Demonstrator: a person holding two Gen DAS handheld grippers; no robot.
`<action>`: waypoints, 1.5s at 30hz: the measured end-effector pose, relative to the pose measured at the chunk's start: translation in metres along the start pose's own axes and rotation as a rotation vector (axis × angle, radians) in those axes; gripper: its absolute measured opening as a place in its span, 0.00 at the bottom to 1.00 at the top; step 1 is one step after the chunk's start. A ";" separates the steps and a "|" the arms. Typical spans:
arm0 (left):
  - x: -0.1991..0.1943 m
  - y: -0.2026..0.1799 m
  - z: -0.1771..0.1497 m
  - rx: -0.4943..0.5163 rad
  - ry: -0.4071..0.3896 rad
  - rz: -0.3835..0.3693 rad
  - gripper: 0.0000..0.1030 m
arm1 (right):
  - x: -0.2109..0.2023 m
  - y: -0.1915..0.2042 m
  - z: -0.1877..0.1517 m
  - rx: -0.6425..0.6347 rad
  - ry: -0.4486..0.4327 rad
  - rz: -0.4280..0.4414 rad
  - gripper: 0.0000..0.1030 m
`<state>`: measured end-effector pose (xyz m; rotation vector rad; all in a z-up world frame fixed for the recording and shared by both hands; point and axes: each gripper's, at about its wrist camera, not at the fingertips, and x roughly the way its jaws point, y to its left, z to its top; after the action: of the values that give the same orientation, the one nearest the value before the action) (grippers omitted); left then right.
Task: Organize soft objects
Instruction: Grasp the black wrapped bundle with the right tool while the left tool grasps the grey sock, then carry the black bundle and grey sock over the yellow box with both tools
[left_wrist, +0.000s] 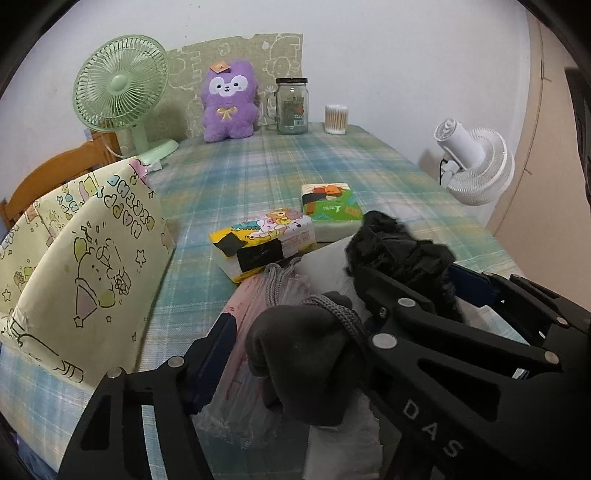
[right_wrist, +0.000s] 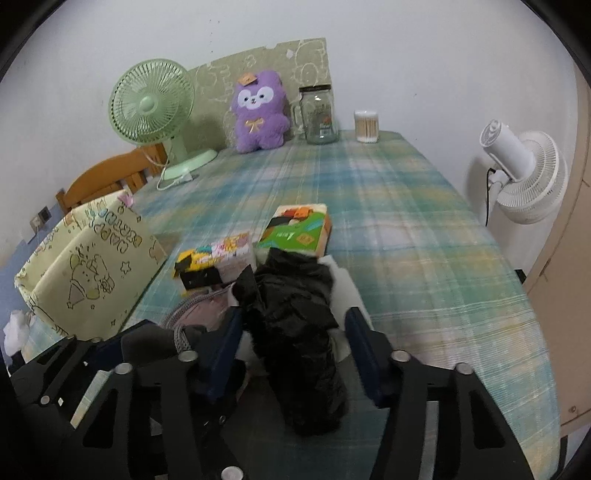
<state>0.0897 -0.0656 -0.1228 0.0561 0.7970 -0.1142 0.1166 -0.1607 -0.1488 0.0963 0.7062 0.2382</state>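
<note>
In the left wrist view a dark grey soft bundle (left_wrist: 303, 362) with a grey braided cord (left_wrist: 343, 314) looped over it lies on a pink see-through bag (left_wrist: 247, 299). My left gripper (left_wrist: 299, 332) straddles the bundle. Its left pad (left_wrist: 214, 354) stands clear of the bundle and its right pad is hidden. A crumpled shiny black bundle (right_wrist: 295, 332) rests on a white sheet (right_wrist: 347, 291). My right gripper (right_wrist: 293, 321) is open around the black bundle, with a gap showing at each pad. The black bundle (left_wrist: 399, 251) also shows at the right of the left wrist view.
A cream cartoon-print fabric box (left_wrist: 92, 266) stands open at the left. Two tissue packs (left_wrist: 266, 240) (left_wrist: 328, 206) lie just beyond the bundles on the plaid tablecloth (left_wrist: 295, 166). At the back are a purple plush (left_wrist: 227, 103), a green fan (left_wrist: 122, 88), a glass jar (left_wrist: 291, 107) and cotton swabs (left_wrist: 336, 118). A white fan (left_wrist: 476, 166) is at the right.
</note>
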 end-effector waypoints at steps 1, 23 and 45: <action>0.000 0.000 0.000 0.005 -0.003 0.003 0.67 | 0.000 0.000 0.000 0.001 0.000 -0.004 0.45; -0.030 -0.004 0.025 0.030 -0.087 0.007 0.48 | -0.037 0.005 0.020 0.013 -0.085 0.000 0.38; -0.075 0.007 0.060 0.015 -0.147 -0.012 0.44 | -0.084 0.026 0.060 0.019 -0.159 -0.014 0.38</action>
<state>0.0809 -0.0582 -0.0274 0.0567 0.6495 -0.1342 0.0888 -0.1571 -0.0463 0.1270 0.5511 0.2082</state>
